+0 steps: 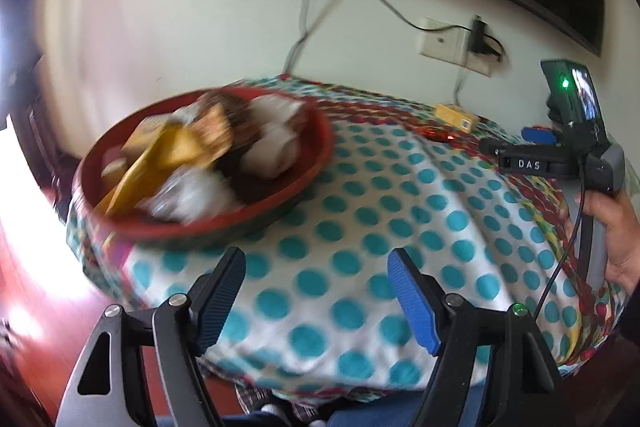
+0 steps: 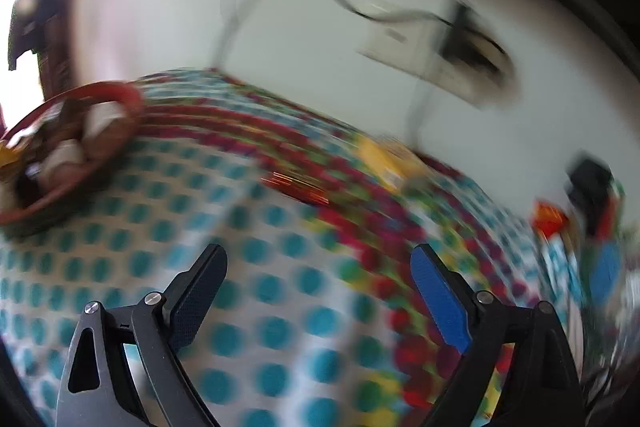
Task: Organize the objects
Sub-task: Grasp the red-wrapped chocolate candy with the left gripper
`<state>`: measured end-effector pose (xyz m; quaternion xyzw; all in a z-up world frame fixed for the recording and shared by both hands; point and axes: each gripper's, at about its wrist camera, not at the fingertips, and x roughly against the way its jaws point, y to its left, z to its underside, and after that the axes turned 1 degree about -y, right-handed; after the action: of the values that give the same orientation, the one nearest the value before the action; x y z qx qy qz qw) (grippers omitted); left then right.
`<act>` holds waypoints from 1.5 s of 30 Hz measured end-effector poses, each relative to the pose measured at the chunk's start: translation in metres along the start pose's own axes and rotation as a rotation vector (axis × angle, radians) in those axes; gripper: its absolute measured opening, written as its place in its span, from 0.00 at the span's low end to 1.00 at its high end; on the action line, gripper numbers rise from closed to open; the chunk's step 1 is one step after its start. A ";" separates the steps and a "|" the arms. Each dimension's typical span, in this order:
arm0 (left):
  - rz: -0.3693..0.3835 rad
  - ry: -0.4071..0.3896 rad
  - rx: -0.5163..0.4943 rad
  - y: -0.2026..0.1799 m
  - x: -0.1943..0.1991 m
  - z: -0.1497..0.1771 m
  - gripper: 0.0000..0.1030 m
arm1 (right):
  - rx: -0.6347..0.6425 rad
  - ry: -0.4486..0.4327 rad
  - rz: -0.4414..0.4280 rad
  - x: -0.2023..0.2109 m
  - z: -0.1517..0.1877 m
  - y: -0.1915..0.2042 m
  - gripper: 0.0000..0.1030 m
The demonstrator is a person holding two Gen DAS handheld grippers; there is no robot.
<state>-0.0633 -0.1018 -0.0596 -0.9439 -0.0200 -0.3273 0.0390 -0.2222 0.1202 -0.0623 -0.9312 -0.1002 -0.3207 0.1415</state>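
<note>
Dotted tablecloth (image 1: 360, 211) below; red bowl (image 1: 208, 163) of packets far left. Left gripper (image 1: 316, 299): jaws spread, nothing between. Right gripper (image 2: 320, 299): likewise released. Yellow box (image 1: 456, 115) near wall.

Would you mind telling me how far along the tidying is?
Done: the red bowl already holds several packets. In hand: nothing; left gripper and right gripper are both open. Left: the yellow box and small items at the table's far edge.
</note>
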 end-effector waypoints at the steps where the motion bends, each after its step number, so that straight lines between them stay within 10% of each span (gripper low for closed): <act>1: 0.012 -0.003 -0.021 -0.008 -0.004 -0.005 0.73 | -0.032 0.011 0.019 -0.004 0.005 -0.010 0.89; 16: 0.208 0.137 -0.186 -0.115 -0.123 -0.104 0.73 | -0.387 0.063 0.075 -0.030 0.032 -0.101 0.92; 33: 0.208 0.236 -0.437 -0.175 -0.242 -0.139 0.72 | -0.528 0.126 0.102 -0.039 0.046 -0.126 0.99; 45: 0.358 0.360 -0.765 -0.190 -0.276 -0.157 0.43 | -0.532 0.102 0.068 -0.035 0.047 -0.123 1.00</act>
<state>-0.3884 0.0705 -0.0963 -0.8072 0.2728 -0.4581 -0.2532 -0.2571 0.2483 -0.0952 -0.9211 0.0262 -0.3771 -0.0927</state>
